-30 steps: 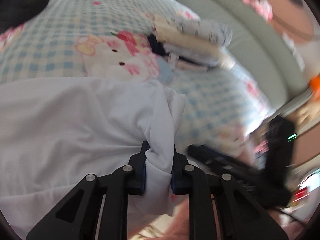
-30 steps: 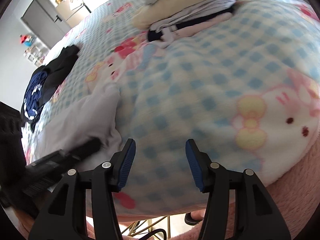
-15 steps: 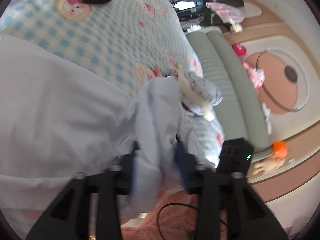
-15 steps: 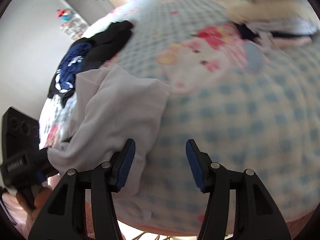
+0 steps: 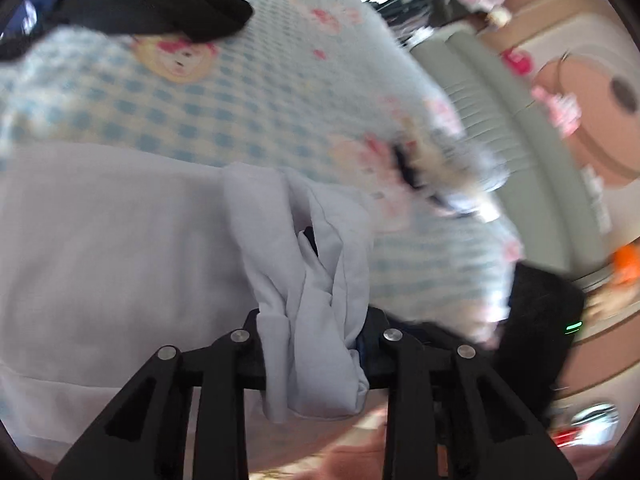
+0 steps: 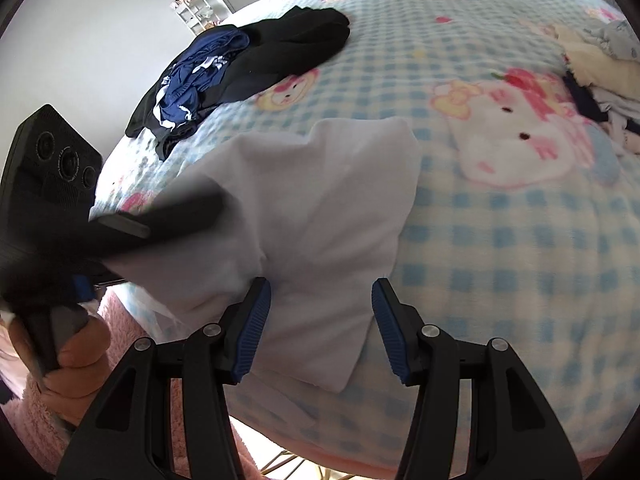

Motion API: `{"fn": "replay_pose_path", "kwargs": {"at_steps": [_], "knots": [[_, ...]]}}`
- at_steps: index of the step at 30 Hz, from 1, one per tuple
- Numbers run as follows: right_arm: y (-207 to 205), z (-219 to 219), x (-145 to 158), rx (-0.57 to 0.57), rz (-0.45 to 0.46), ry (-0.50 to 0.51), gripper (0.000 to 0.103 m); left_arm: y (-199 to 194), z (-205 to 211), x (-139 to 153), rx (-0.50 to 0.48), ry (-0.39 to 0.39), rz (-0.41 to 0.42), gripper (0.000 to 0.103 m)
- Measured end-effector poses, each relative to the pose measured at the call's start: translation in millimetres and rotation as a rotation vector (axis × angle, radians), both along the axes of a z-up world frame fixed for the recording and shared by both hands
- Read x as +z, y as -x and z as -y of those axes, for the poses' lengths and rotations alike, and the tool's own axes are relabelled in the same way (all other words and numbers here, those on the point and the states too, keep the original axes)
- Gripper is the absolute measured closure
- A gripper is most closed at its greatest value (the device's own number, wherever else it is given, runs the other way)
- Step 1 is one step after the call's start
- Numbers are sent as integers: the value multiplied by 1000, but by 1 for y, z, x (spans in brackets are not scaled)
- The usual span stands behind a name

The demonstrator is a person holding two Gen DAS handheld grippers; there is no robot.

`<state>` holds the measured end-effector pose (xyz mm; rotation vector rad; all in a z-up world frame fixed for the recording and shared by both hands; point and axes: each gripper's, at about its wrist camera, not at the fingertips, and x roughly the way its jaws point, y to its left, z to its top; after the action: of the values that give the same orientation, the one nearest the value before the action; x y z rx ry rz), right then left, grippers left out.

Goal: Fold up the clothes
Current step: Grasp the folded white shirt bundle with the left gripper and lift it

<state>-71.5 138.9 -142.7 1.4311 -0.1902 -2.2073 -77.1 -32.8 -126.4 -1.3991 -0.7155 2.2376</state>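
Observation:
A white garment [image 5: 100,240] lies spread on the checked blanket near the bed's front edge. One bunched fold of it rises between the fingers of my left gripper [image 5: 312,320]. The jaws are closing and the pads press on the cloth. In the right wrist view the same garment [image 6: 340,200] lies partly folded, and my left gripper [image 6: 160,220] shows blurred at its left side, held by a hand [image 6: 80,352]. My right gripper [image 6: 320,304] hovers open over the garment's near edge, with cloth below it but none pinched.
A pile of black and navy clothes [image 6: 248,60] lies at the far left of the bed. A stack of folded clothes [image 6: 600,80] sits at the right. The blue-checked cartoon blanket [image 6: 500,240] covers the bed. A green padded headboard [image 5: 520,120] runs along the right.
My left gripper loosened, then narrowed again on a thicker bunch of the white garment while swinging round. My right gripper moved from bare blanket to above the garment's near edge, still open.

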Motion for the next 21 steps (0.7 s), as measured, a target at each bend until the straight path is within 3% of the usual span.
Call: {"fn": "replay_pose_path", "kwargs": {"at_steps": [4, 8, 10, 14, 16, 18, 21], "knots": [[-3, -2, 12, -14, -15, 24, 47, -13, 28, 28, 51, 1, -93, 78], [-2, -1, 19, -7, -51, -12, 42, -23, 62, 43, 93, 25, -139, 78], [0, 0, 11, -6, -24, -39, 42, -25, 81, 34, 104, 17, -106, 77], [-2, 3, -4, 1, 37, -24, 42, -19, 113, -18, 163, 56, 54, 72], [-4, 9, -7, 16, 44, -39, 42, -20, 125, -32, 186, 46, 86, 70], [-4, 14, -9, 32, 46, -50, 42, -30, 130, -22, 191, 38, 20, 70], [-2, 17, -7, 34, 43, -61, 42, -38, 130, -5, 196, 141, -54, 67]]}}
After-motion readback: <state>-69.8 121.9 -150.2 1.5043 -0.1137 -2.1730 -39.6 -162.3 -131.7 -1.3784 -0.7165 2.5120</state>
